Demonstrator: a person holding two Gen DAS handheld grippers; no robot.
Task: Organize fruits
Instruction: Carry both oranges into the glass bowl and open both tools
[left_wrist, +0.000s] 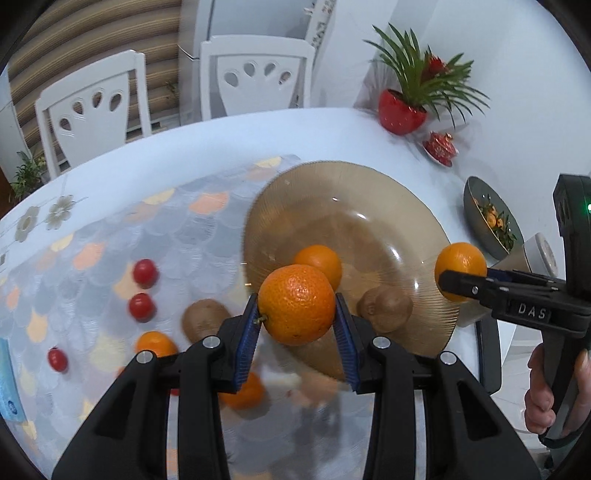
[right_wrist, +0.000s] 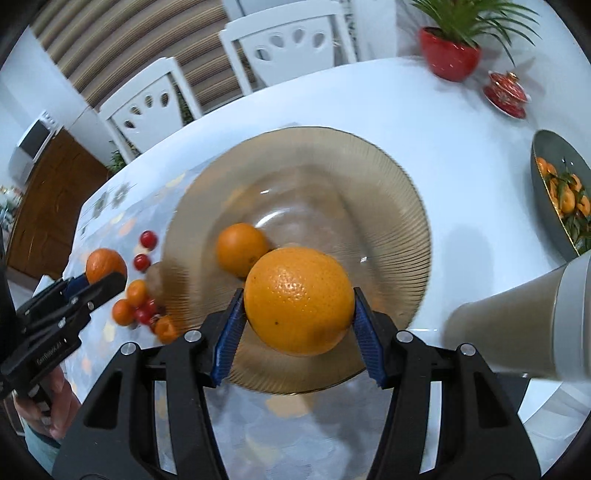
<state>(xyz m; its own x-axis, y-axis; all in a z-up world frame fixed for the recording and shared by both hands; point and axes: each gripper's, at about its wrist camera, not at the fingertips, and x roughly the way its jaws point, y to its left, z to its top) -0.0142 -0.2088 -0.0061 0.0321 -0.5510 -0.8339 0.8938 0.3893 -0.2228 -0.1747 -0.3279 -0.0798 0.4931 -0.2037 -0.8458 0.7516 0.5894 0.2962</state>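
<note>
L gripper (left_wrist: 297, 325) clamps tangerine (left_wrist: 296, 304) | R gripper (right_wrist: 297, 325) clamps orange (right_wrist: 298, 300) | both over glass plate (right_wrist: 388, 177), prob. | lower gently, release w/o knocking plated orange (right_wrist: 242, 254)

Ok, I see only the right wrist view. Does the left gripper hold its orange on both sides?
Observer: Yes. The left gripper has one pad on each side of the left orange.
Operator: Is there fruit on the plate that I cannot see?
Observer: Yes. A kiwi lies on it, near the close rim. In your view, the right orange in the right gripper seems to hide it.
</note>
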